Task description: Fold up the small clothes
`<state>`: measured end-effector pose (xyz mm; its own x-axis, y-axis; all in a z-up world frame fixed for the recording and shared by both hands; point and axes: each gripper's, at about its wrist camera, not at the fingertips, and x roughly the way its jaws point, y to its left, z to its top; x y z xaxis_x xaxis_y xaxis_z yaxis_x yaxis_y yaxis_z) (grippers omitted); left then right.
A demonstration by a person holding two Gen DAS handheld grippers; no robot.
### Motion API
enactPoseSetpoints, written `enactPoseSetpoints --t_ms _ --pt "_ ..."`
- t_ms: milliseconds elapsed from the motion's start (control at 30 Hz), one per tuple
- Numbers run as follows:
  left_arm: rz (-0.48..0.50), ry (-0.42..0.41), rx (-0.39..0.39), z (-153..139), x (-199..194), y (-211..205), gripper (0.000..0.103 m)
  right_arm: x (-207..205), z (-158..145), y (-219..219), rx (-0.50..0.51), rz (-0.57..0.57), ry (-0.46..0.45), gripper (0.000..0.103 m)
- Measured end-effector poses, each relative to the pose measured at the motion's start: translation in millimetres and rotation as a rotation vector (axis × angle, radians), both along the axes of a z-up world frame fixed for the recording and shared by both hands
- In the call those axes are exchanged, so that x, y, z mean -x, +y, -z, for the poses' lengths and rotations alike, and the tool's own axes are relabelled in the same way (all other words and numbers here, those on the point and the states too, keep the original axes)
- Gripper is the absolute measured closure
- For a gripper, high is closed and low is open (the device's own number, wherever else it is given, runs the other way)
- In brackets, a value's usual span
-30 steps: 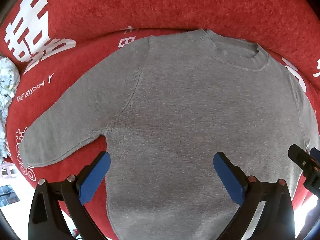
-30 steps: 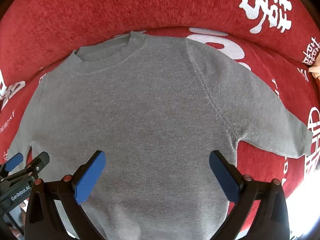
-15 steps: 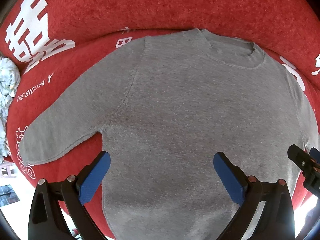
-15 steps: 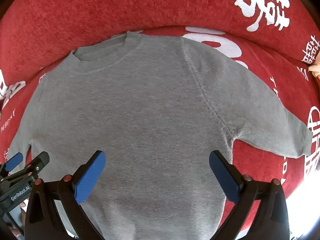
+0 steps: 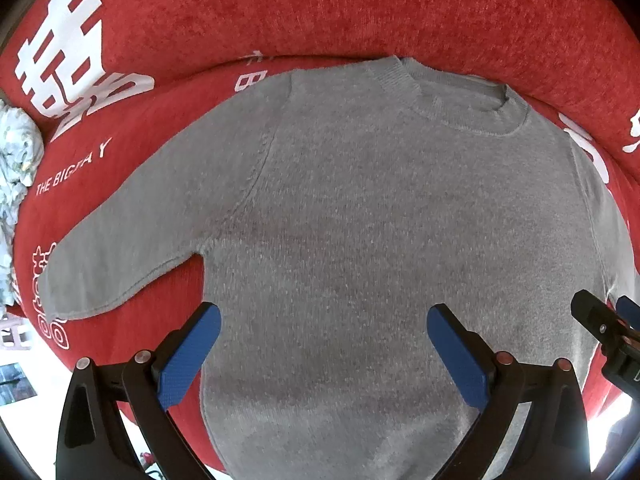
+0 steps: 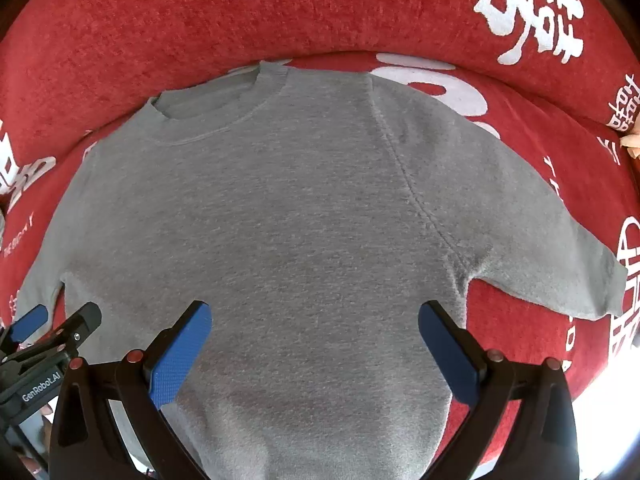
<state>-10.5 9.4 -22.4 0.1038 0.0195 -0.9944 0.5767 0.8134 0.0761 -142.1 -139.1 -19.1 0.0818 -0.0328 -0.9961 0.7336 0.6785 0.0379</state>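
— Biggest thing first?
— Red sofa cover (image 5: 320, 12) printed with white characters, filling both views, backrest rising behind the seat.
— And on it?
— Grey sweater (image 5: 360, 220), spread flat on the seat, front up, neckline (image 5: 460, 108) toward the backrest. One sleeve (image 5: 120, 248) angled out and down on the left side, the other sleeve (image 6: 540, 256) angled out on the right, cuff near the seat edge. Hem hidden beneath the cameras.
— Left tongs?
— Left tongs (image 5: 320, 344) held above the sweater's lower body, pointing toward the neckline, blue pads (image 5: 188, 356) spread wide, nothing between them. Left pad over the sweater's side edge just below the armpit, right pad over plain grey knit. Contact with the cloth impossible to judge.
— Right tongs?
— Right tongs (image 6: 316, 344) much the same: level, aimed at the collar, pads (image 6: 448, 356) wide apart, empty. Right pad just beside the armpit seam. Each tool showing at the rim of the other's view, side by side, near but apart.
— Anything smaller?
— Crumpled pale patterned cloth (image 5: 16, 176) at the far left edge of the sofa.
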Motion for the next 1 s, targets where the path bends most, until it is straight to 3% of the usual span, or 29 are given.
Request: enactPoseSetpoints --t_ms 1000 --pt "-0.049 0.007 0.023 4.1 -0.4 19.9 0.000 -10.6 1.9 14.6 -0.007 -0.048 -0.008 0.000"
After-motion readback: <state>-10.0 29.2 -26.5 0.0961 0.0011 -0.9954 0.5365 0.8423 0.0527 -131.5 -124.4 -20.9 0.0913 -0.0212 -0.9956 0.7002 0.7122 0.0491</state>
